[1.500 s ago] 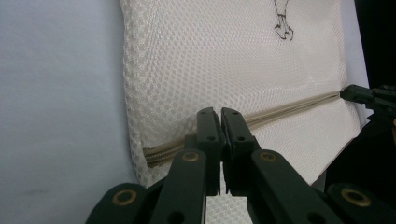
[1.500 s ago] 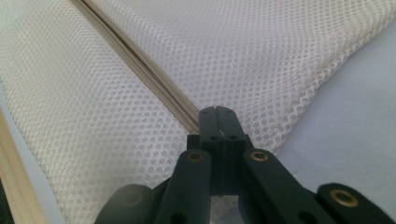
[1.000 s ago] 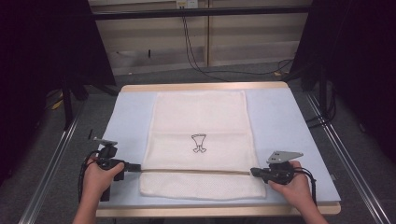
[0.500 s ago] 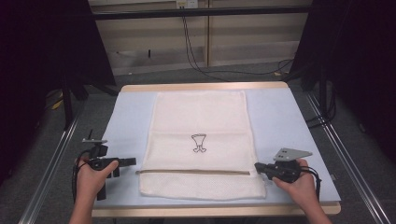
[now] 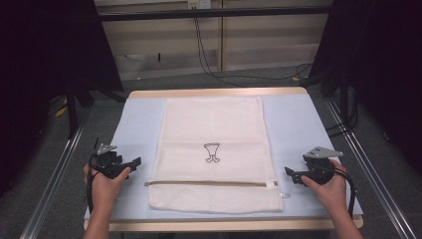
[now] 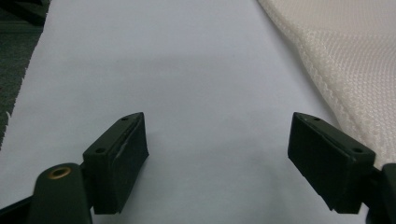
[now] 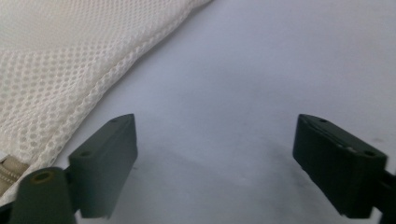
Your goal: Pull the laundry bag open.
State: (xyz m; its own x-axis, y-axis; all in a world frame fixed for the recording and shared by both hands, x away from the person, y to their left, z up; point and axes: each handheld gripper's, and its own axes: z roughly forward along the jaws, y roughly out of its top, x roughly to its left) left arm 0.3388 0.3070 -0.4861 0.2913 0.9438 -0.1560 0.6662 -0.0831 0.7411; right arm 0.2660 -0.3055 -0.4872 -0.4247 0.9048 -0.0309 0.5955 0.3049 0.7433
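Black plastic jaws of the left claw stand wide apart over bare pale-blue worktop, nothing between them; they have just been opening. The stitched side hem of the cream mesh laundry bag runs just beside the right-hand jaw in the left gripper view, not touching as far as I can tell.

Right claw reads the same: jaws spread, just been opening, only worktop under them. Mesh edge of the bag lies beside one jaw; a sliver of beige zipper tape shows at the frame's edge.

From the high view, near to far:
- Left claw and right claw sit off either side of the bag, each clear of the cloth, both aimed inward at the zipper line. Judged: they flank the bag level with the zipper because that band is where the work sits, and the open jaws suggest a let-go, not a fresh grab.
- Bag lies flat and square on the worktop, centred, closer to the near edge than the far one. Zipper crosses it near the near end, looks closed along its length, pull at the right end.
- Small black outline logo at mid-bag, right way up to the person, so the bag is laid face-up.
- Beyond: wooden far rim of the worktop, then cables hanging against a pale wall.
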